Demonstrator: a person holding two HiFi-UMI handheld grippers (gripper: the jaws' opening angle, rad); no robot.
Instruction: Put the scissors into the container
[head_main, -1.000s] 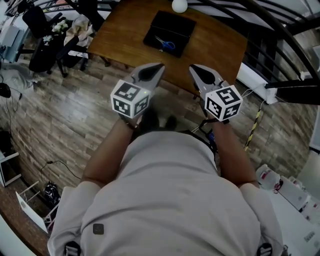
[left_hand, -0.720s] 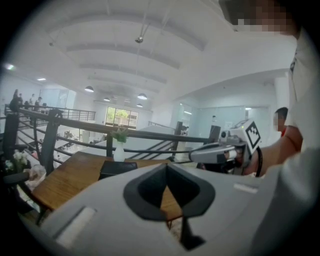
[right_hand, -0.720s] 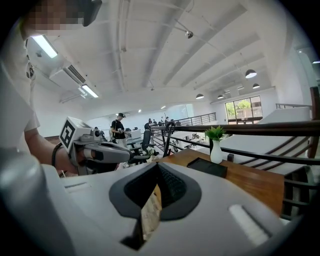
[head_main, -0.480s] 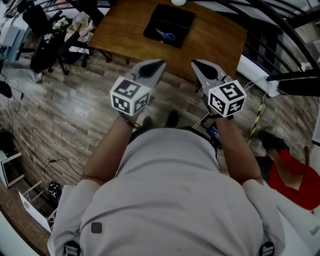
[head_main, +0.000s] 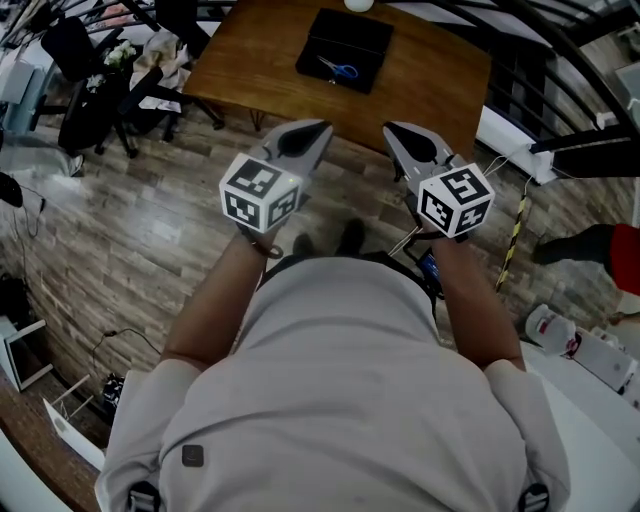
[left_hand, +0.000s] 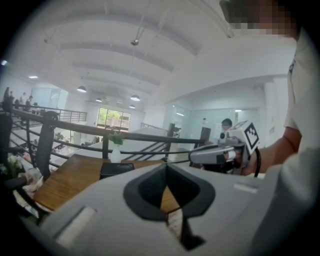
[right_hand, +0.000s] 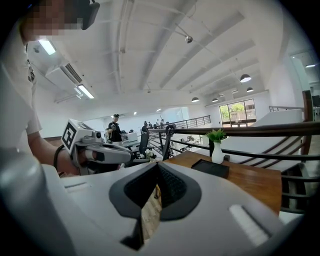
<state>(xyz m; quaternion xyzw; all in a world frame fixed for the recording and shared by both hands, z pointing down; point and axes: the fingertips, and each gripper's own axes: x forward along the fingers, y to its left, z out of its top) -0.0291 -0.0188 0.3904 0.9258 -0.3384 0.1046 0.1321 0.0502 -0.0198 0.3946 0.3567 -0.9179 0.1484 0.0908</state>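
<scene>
The wooden table (head_main: 440, 80) stands far off, with the black container (head_main: 372, 38) on it. The left gripper (head_main: 318, 128) and right gripper (head_main: 392, 130) hover near the body, jaws together and empty, probably because the blue-handled scissors (head_main: 340, 68) already lie inside that container.

head: steeply down, far above table (head_main: 440, 80) | gripper views: near-level, share table

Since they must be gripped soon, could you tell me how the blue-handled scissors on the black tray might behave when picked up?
The scissors look small and thin, so probably light and stiff. They lie flat on the black tray, so a pinch may slide them rather than catch them. Gripped by one blue handle, the blades might swing open.
</scene>
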